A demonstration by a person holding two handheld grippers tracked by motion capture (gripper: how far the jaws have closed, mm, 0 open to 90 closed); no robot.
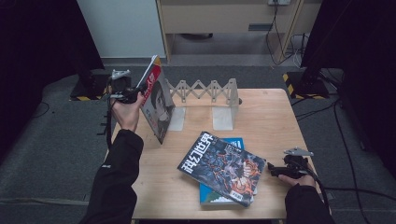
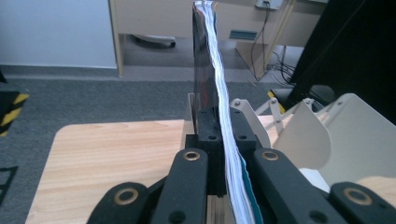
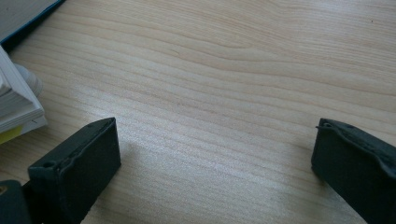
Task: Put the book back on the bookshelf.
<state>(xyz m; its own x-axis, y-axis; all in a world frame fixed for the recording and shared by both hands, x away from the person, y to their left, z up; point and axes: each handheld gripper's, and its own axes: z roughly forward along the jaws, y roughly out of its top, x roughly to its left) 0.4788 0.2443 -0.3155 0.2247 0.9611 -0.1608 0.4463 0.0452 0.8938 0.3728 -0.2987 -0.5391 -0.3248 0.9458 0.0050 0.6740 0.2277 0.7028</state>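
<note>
Three publications are counted. One magazine (image 1: pixel 157 100) with a red-edged cover is held upright and tilted at the far left of the wooden table (image 1: pixel 266 116), just beside the left end plate of the rack. The left gripper (image 1: pixel 135 94) has its jaws clamped on this magazine; in the left gripper view the page edges (image 2: pixel 219 93) run up between the two closed black jaws. Two further items lie flat at the near centre: one dark magazine (image 1: pixel 222 167) with white lettering, resting on top of one blue-covered book (image 1: pixel 233 142), the two touching.

One white expanding book rack (image 1: pixel 208 91) stands at the far centre, with two upright end plates and a lattice between them.

The right gripper (image 1: pixel 272 170) rests low at the near right, just beside the stacked pair. Its jaws stand wide apart over bare wood, with nothing between them.
</note>
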